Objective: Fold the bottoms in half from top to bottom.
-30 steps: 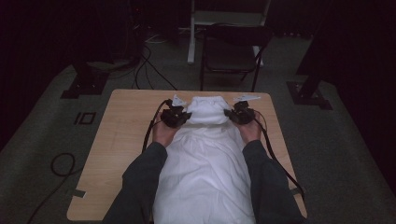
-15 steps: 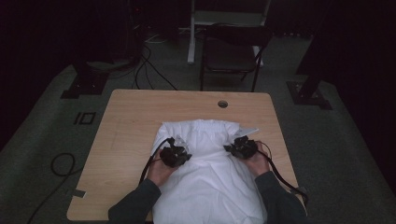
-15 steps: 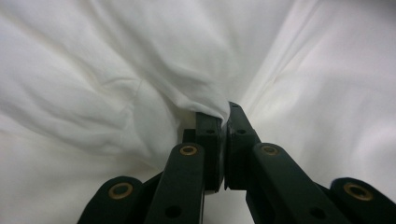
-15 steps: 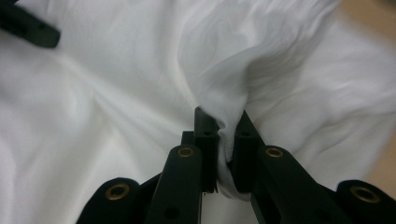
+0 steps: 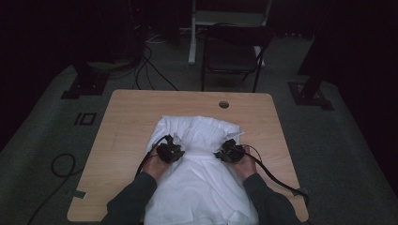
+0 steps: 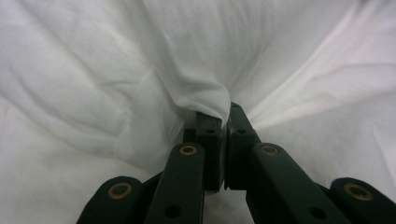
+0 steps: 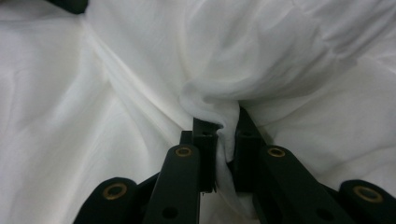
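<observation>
Folding appears to be the work in hand: we have a white cloth (image 5: 199, 187) spread along the middle of the worktop (image 5: 126, 117), its near end hanging over the edge by the person. The far part lies doubled back on itself as a rumpled fold. Left hand-held gripper (image 5: 170, 152) and right hand-held gripper (image 5: 230, 151) sit on the cloth side by side, at about the line where the fold ends.

We judge the paired grips, one on each side, are there to carry the fabric evenly so the fold lands square.

High view gives layout but not the jaws. Left gripper view: left hand-held gripper (image 6: 223, 122) is clamped almost shut, a thin ridge of cloth pinched at the tips. Right gripper view: right hand-held gripper (image 7: 224, 128) is likewise closed on a thicker bunch of cloth that runs down between the jaws.
</observation>
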`<state>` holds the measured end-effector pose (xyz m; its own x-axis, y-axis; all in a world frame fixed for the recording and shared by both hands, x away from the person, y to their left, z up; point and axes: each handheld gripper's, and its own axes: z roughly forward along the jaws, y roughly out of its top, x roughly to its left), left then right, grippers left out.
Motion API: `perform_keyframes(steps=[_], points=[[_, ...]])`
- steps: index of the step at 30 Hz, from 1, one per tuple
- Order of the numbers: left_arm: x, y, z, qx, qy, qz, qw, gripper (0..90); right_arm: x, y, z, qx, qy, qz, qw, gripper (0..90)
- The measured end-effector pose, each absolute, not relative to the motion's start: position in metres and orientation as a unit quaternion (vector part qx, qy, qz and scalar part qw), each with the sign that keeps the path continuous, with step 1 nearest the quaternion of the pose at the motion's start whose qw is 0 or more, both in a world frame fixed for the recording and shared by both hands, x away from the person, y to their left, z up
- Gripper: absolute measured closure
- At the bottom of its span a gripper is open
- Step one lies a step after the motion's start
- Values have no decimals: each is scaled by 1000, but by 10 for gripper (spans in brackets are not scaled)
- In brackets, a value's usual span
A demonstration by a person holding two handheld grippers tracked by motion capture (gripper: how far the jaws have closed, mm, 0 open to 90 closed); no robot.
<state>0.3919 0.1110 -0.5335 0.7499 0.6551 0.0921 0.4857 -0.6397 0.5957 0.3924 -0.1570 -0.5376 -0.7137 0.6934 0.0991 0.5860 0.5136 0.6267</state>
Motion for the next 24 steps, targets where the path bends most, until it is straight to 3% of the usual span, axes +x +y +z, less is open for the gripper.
perform_keyframes(steps=[10, 19, 21, 24], points=[[440, 120, -534, 870, 367, 170, 281, 866, 433, -137, -539, 381, 855, 336, 102, 827], [446, 107, -535, 862, 377, 166, 295, 848, 474, -155, -538, 430, 832, 332, 114, 818], [447, 108, -533, 862, 380, 156, 296, 813, 474, -155, -538, 425, 835, 330, 117, 818], [446, 112, -527, 857, 384, 149, 308, 685, 473, -155, -536, 425, 836, 327, 118, 816]])
